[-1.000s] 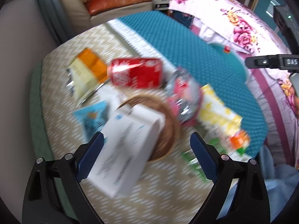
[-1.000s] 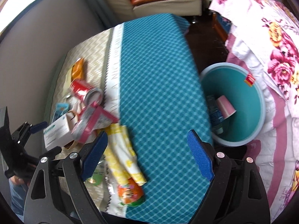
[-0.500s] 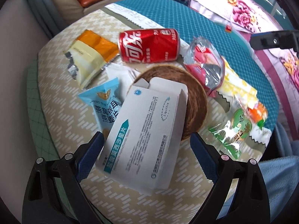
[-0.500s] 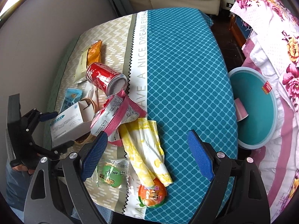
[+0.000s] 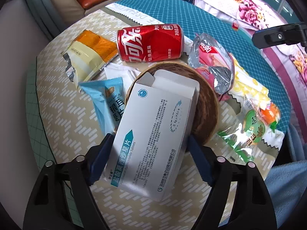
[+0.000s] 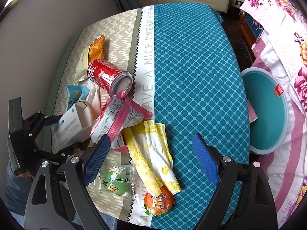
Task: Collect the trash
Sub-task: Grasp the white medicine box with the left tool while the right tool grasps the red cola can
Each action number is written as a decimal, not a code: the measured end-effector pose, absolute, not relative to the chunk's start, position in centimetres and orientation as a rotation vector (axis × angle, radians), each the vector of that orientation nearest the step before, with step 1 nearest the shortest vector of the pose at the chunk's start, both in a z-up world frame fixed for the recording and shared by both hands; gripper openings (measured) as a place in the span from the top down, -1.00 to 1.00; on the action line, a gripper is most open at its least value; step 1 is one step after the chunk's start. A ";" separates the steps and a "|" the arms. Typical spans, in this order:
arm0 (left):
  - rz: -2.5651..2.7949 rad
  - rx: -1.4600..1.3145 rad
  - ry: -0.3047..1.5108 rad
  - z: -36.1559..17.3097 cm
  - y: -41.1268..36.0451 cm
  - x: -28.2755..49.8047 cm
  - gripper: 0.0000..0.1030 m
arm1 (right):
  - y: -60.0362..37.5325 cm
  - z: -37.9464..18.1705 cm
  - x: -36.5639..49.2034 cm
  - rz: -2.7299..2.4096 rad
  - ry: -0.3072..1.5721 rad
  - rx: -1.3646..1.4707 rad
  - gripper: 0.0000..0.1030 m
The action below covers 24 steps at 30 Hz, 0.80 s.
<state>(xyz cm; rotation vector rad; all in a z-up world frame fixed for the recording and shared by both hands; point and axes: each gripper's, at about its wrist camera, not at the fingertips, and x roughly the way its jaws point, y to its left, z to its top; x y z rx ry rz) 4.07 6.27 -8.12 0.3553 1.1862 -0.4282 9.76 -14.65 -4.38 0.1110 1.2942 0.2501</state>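
Observation:
My left gripper [image 5: 149, 153] is shut on a white medicine box [image 5: 155, 134], its blue pads pressing both long sides; the box's open end lies over a brown woven coaster [image 5: 208, 113]. The same box shows in the right wrist view [image 6: 71, 124], held by the left gripper [image 6: 57, 134]. My right gripper [image 6: 151, 161] is open and empty, hovering above a yellow-and-white wrapper [image 6: 153, 153]. A teal trash bin [image 6: 266, 111] stands on the floor to the right of the table.
On the table lie a red cola can [image 5: 151, 42], an orange-cream packet [image 5: 90, 55], a light blue packet [image 5: 107, 99], a pink foil wrapper [image 5: 213, 61], a green snack packet [image 5: 249, 132] and an orange wrapper [image 6: 159, 203]. A floral bedspread [image 6: 284, 30] lies at right.
My left gripper has closed in on the white box and now clamps it. My right gripper has shifted left over the table, so the bin sits further right in its view.

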 end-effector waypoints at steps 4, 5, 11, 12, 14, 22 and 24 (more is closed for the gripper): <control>-0.420 0.269 1.163 -6.7 7.1 3.9 -0.38 | -14.3 -4.2 10.1 0.249 1.289 0.097 -0.61; -0.421 0.227 1.155 -6.1 7.7 4.0 -0.38 | -14.3 -4.1 10.2 0.251 1.288 0.093 -0.61; -0.422 -0.003 1.114 -3.7 11.2 4.9 -0.37 | -13.3 -3.4 12.1 0.259 1.267 0.031 -0.61; -0.421 -0.038 1.107 -3.4 11.8 5.2 -0.37 | -13.0 -3.3 12.5 0.263 1.264 0.020 -0.61; -0.401 -0.091 1.094 -3.0 12.7 5.9 -0.37 | -12.2 -3.2 13.6 0.276 1.260 -0.008 -0.61; -0.367 -0.234 1.091 -3.2 15.2 8.7 -0.31 | -7.0 -4.5 18.3 0.414 1.280 -0.126 -0.61; -0.349 -0.238 1.096 -3.5 15.9 8.9 -0.26 | -5.8 -5.2 19.2 0.449 1.297 -0.158 -0.61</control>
